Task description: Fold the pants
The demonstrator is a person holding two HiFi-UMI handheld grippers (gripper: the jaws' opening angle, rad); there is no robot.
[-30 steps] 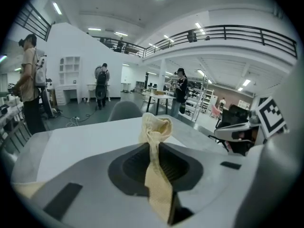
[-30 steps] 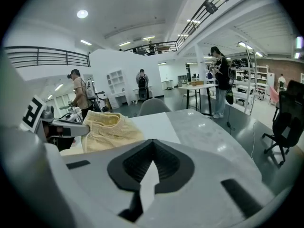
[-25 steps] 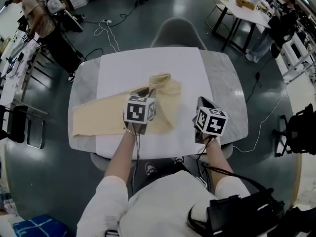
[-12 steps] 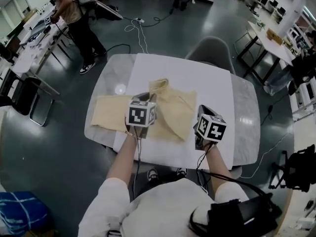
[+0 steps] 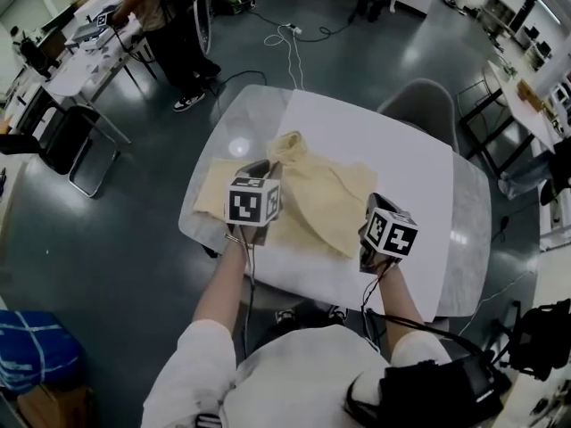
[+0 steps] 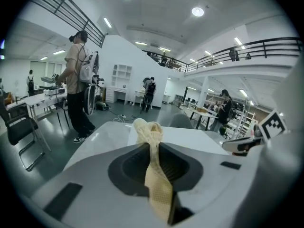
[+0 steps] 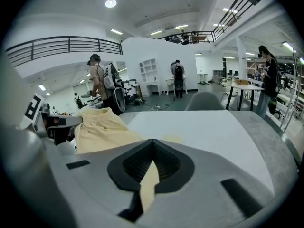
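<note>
Pale yellow pants (image 5: 317, 199) lie partly folded on a white sheet (image 5: 384, 141) that covers the grey table (image 5: 468, 239). My left gripper (image 5: 261, 169) is shut on a bunched strip of the pants (image 6: 148, 129), which runs up between its jaws in the left gripper view. To the right, my right gripper (image 5: 375, 210) is shut on another edge of the cloth; a yellow tongue of the pants (image 7: 148, 177) shows between its jaws. One leg (image 5: 214, 201) trails to the table's left edge. Each gripper view shows the other gripper, the left gripper (image 7: 54, 122) and the right gripper (image 6: 247, 144).
A grey chair (image 5: 426, 105) stands at the table's far side. A person (image 5: 174, 20) stands at the upper left by a work table, with a black chair (image 5: 67, 141) nearby. Cables (image 5: 285, 34) lie on the floor beyond the table. A blue bag (image 5: 36, 346) sits at lower left.
Both grippers have kept their hold and swept sideways with the cloth. The table has turned in the head view, and the folded part now spreads right up to the right gripper.
</note>
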